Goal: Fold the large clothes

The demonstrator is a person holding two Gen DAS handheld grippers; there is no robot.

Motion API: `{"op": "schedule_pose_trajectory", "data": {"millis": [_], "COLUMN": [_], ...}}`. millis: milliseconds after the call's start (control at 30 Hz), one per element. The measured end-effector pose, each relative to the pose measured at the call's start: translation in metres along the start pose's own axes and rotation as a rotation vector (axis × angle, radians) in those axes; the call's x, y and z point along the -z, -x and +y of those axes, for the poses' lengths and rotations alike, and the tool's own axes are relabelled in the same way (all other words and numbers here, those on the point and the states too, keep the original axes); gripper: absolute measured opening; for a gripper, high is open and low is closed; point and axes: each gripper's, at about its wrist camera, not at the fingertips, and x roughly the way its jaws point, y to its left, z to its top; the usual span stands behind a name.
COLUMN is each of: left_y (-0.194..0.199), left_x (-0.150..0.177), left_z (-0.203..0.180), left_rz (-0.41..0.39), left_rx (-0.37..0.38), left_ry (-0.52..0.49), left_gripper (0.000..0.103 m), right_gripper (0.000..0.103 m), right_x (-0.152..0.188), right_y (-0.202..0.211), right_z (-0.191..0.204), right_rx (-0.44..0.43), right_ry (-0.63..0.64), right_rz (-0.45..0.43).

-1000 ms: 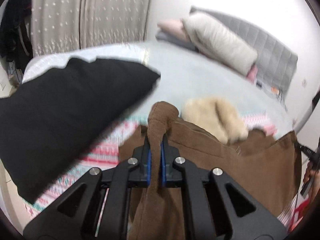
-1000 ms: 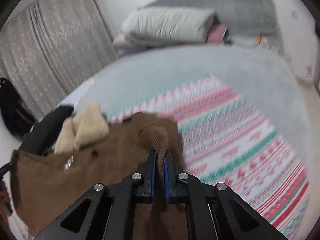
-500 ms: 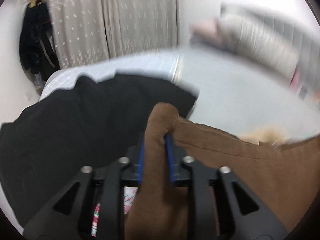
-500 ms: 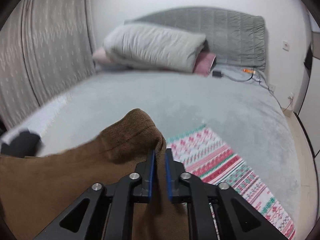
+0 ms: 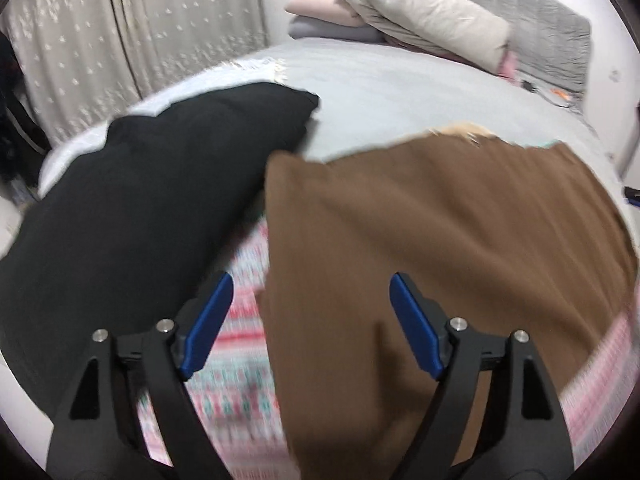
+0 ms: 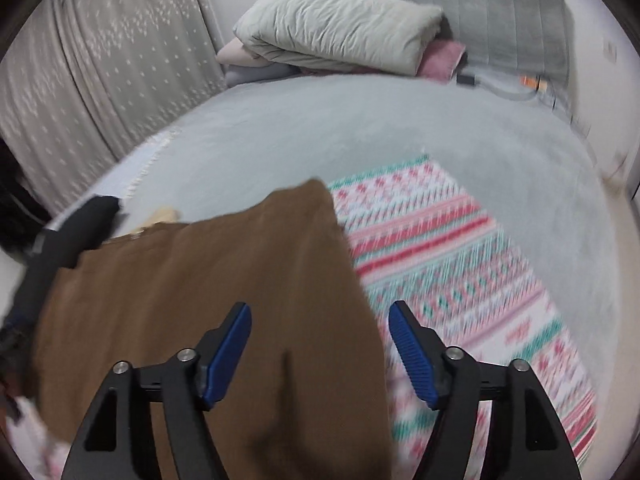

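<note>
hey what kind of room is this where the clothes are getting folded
Most likely a bedroom. There is a wide bed with a padded grey headboard, stacked pillows at its head, and patterned curtains along one side. The brown garment lies on the bed, with both grippers open above it.

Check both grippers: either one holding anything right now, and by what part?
Nothing held. Left gripper and right gripper are both wide open, with the brown garment lying loose on the patterned blanket beneath them.

Patterned blanket (image 6: 460, 264) motion-blurred, partly hidden under brown garment (image 6: 224, 280).
</note>
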Motion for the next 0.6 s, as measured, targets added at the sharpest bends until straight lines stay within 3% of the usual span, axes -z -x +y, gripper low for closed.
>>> {"op": "schedule_pose_trajectory", "data": {"millis": [200,267,367,433,500,600], "left_y": [0.011,0.005,-0.015,-0.037,-0.048,-0.051], "left_x": [0.052,0.065,0.077,0.089,0.097,0.097], "left_z": [0.019,0.021,0.022,0.023,0.027,0.019], "left_rz": [0.114,0.156,0.219,0.282,0.266,0.178], "left_rx": [0.162,0.209,0.222,0.31,0.374,0.374], "left_ry": [0.138,0.188,0.208,0.262,0.341,0.377], "left_gripper": [0.081,0.081,0.081,0.081,0.09,0.092], "right_gripper": [0.075,0.075,0.075,0.075,0.076,0.077], "right_x": [0.051,0.065,0.082,0.095,0.104,0.106], "right_y": [0.014,0.011,-0.001,-0.018,-0.032,-0.043], "right_z": [-0.027,-0.032,-0.039,-0.042,-0.044,-0.043], "right_rx": [-0.103,-0.141,-0.198,-0.22,-0.257,-0.338], "right_ry": [-0.054,-0.073,-0.11,-0.125,-0.159,-0.216], "right_rz": [0.089,0.115,0.174,0.223,0.25,0.208]}}
